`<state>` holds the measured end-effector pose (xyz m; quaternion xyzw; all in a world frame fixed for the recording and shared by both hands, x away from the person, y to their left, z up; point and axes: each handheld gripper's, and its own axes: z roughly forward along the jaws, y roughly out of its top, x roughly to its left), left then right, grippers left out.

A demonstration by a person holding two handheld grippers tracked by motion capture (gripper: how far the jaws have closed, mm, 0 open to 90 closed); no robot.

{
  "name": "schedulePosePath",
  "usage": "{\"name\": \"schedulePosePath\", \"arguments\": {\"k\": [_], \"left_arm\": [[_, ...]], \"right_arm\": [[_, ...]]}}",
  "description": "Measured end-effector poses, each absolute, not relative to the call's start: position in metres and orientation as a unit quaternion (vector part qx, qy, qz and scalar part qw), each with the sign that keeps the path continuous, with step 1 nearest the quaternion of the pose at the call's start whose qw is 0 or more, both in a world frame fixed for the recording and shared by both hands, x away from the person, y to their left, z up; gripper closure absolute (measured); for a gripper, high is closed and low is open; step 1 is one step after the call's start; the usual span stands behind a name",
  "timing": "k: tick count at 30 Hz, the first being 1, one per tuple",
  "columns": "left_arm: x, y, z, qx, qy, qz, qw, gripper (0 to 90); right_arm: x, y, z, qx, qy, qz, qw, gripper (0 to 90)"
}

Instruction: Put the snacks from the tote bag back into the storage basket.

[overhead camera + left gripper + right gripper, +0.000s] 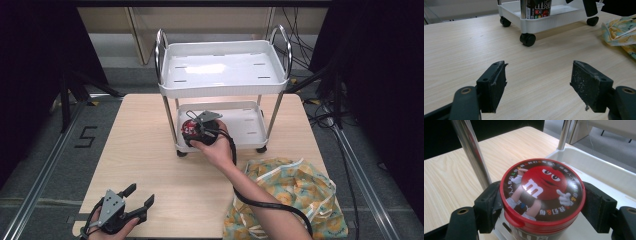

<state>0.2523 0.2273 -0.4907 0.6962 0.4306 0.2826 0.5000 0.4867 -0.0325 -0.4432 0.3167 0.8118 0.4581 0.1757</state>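
The right gripper has its two black jaws closed against the sides of a round candy can with a red lid printed with a red cartoon character, one pad at the can's 9 o'clock and the other at its 3 o'clock in the right gripper view. The can stands upright on the lower shelf of a small white plastic trolley with chrome posts and black castors, near that shelf's left front corner (one chrome post rises just beside the can, at about 10 o'clock from it in the right gripper view). In the high view the right gripper sits at roughly 12 o'clock from the centre of the light wooden table, with the hand behind it and a black cable trailing along the forearm.

The left gripper has its jaws spread wide with nothing between them; it rests low over the table near the 7 o'clock edge. A crumpled yellow and green patterned cloth lies at the table's 4 o'clock corner.
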Motion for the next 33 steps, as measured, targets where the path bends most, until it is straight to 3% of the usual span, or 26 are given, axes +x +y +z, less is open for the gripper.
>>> {"name": "schedulePosePath", "arguments": {"k": [3, 5, 14, 20, 21, 25, 33], "left_arm": [[0.252, 0.227, -0.491, 0.697, 0.430, 0.282, 0.500, 27.6], [0.252, 0.227, -0.491, 0.696, 0.430, 0.282, 0.500, 27.7], [0.252, 0.227, -0.490, 0.696, 0.431, 0.283, 0.501, 27.7], [0.252, 0.227, -0.490, 0.694, 0.430, 0.282, 0.504, 27.7], [0.252, 0.227, -0.490, 0.694, 0.430, 0.282, 0.505, 27.7], [0.251, 0.227, -0.490, 0.695, 0.430, 0.283, 0.502, 27.7], [0.252, 0.227, -0.490, 0.695, 0.430, 0.284, 0.501, 27.7]], "right_arm": [[0.486, -0.031, -0.447, 0.320, 0.813, 0.455, 0.171, 26.1], [0.488, -0.031, -0.452, 0.316, 0.814, 0.447, 0.195, 26.0], [0.487, -0.031, -0.452, 0.334, 0.809, 0.445, 0.190, 24.7], [0.484, -0.031, -0.447, 0.322, 0.812, 0.449, 0.188, 16.7], [0.481, -0.032, -0.444, 0.329, 0.812, 0.452, 0.167, 16.5], [0.476, -0.034, -0.439, 0.331, 0.813, 0.450, 0.163, 16.0], [0.465, -0.044, -0.430, 0.333, 0.820, 0.429, 0.182, 15.8]]}}
